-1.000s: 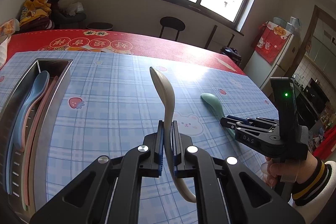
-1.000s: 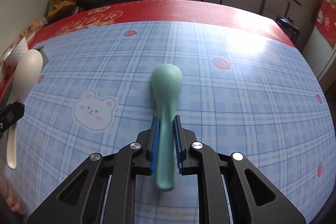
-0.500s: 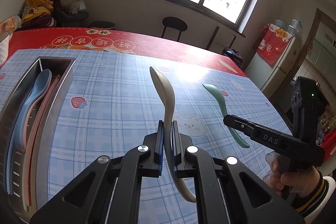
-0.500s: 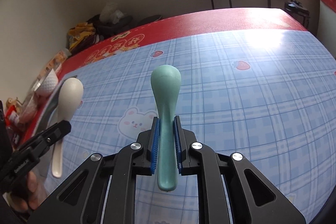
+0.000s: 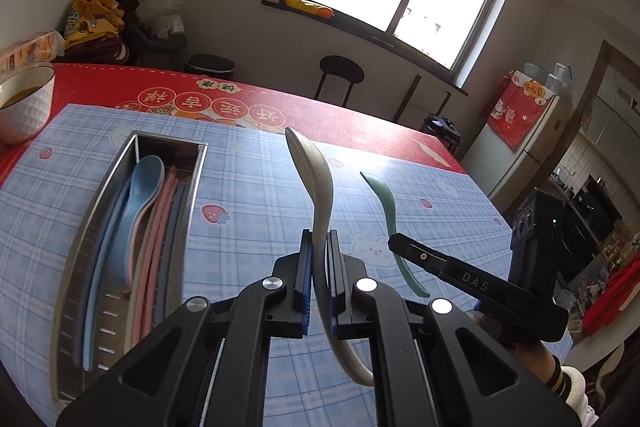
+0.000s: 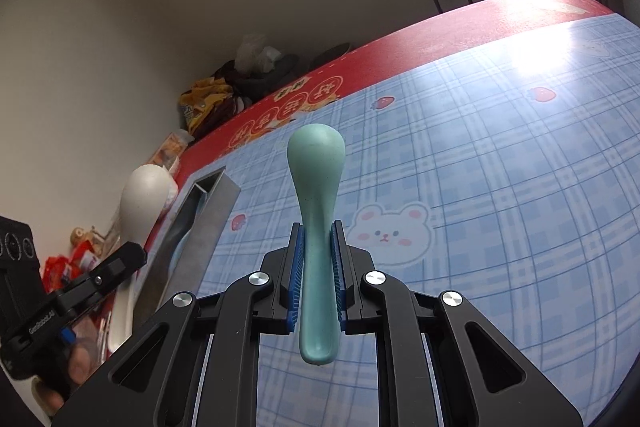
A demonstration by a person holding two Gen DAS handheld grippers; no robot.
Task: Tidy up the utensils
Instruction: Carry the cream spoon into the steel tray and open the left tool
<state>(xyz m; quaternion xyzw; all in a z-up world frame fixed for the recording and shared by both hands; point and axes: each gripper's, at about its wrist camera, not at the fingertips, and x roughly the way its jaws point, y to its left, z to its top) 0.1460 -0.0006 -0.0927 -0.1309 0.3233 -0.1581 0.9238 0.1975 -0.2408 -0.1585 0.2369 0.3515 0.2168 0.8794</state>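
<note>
Blue plaid cloth [image 5: 248,195] with strawberry and bear prints covers the table. We hold 2 spoons above it. Our left gripper [image 5: 319,281] has its jaws closed on the handle of a cream spoon [image 5: 316,183], bowl raised and pointing forward. Our right gripper [image 6: 318,277] has its jaws closed on the handle of a mint-green spoon [image 6: 316,163], bowl tilted up. A steel utensil tray [image 5: 76,287] lies on the table to the left, holding a light-blue spoon [image 5: 138,195] and pink utensils [image 5: 158,227].
</note>
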